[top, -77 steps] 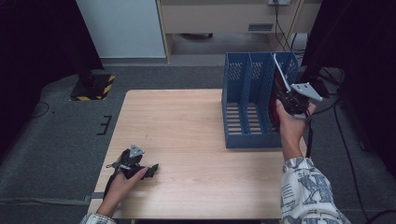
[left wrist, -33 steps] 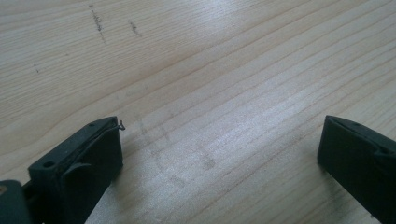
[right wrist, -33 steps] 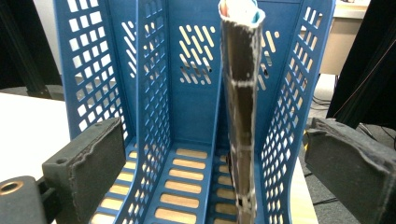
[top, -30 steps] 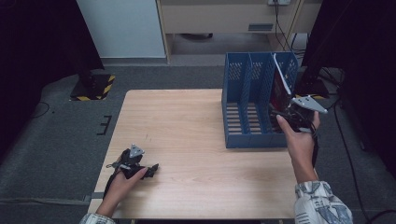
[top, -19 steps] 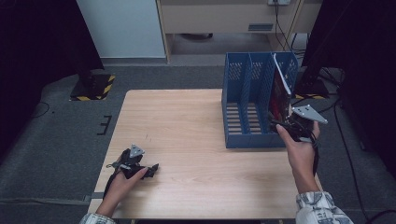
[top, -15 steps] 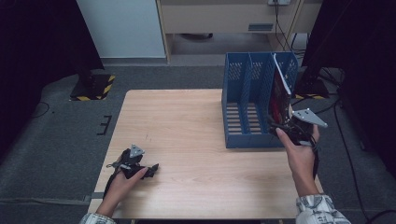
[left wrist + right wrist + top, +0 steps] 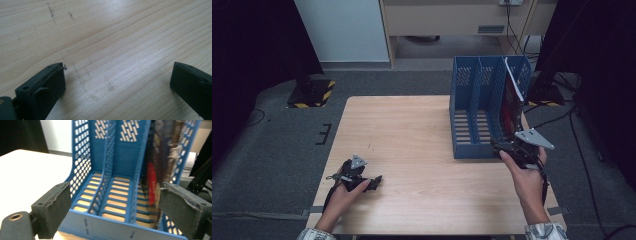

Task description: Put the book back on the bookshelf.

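L gripper [image 7: 374,181] rests low on the tabletop [image 7: 412,130] near its front-left corner, jaws spread, nothing btwn. Blue file rack [image 7: 477,115], 3 slots, sits at right; rightmost holds what looks like a dark booklet [image 7: 511,102]. R gripper [image 7: 502,150] just in front of rack, jaws wide apart, empty.

Place: looking like a lab or recording studio.
Floor: grey carpet [image 7: 272,150] lying all round, cables [image 7: 557,107] trailing at 2 o'clock.
Surroundings: black drapes [image 7: 247,45] hanging at 10 o'clock.
Furniture: plain wooden table [image 7: 412,130] sitting centre, carrying a blue file rack [image 7: 477,100].
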A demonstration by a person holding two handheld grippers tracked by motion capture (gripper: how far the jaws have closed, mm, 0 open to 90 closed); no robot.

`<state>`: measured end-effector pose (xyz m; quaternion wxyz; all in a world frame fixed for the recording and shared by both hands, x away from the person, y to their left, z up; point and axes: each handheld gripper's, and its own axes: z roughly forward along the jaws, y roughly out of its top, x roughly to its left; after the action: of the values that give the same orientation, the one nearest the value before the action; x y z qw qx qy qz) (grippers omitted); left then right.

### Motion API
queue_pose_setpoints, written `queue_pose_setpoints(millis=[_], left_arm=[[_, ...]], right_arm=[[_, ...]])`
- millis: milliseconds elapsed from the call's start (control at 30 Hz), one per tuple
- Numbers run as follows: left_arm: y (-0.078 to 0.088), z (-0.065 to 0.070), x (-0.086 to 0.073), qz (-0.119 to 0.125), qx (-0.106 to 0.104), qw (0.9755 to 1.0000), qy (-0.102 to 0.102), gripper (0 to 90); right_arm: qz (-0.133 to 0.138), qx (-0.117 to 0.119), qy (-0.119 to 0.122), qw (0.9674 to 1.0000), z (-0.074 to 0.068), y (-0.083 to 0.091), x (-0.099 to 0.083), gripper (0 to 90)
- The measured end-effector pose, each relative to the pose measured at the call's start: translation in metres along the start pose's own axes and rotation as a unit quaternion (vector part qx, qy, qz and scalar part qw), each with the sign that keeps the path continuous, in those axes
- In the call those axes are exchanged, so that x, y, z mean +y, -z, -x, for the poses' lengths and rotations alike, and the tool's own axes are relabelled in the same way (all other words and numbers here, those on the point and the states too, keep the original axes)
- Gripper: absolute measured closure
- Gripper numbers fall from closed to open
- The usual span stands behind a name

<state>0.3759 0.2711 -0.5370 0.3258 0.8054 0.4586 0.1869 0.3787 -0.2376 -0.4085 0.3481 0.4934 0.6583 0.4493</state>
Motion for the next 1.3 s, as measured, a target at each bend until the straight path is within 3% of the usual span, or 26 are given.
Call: queue_pose_setpoints(millis=[567, 1000, 1300], left_arm=[[0.0, 0.0, 0.0, 0.0, 0.0, 1.0, 0.0, 0.0], [0.0, 0.0, 0.0, 0.0, 0.001, 1.0, 0.001, 0.0], [0.0, 0.0, 0.0, 0.0, 0.001, 1.0, 0.001, 0.0]], right_arm=[[-0.014, 0.06, 0.016, 0.998, -0.044, -0.009, 0.01, 9.5], [-0.028, 0.098, 0.034, 0.9942, -0.07, -0.029, 0.019, 7.5], [-0.041, 0.123, 0.056, 0.9899, -0.091, -0.041, 0.025, 7.9]])
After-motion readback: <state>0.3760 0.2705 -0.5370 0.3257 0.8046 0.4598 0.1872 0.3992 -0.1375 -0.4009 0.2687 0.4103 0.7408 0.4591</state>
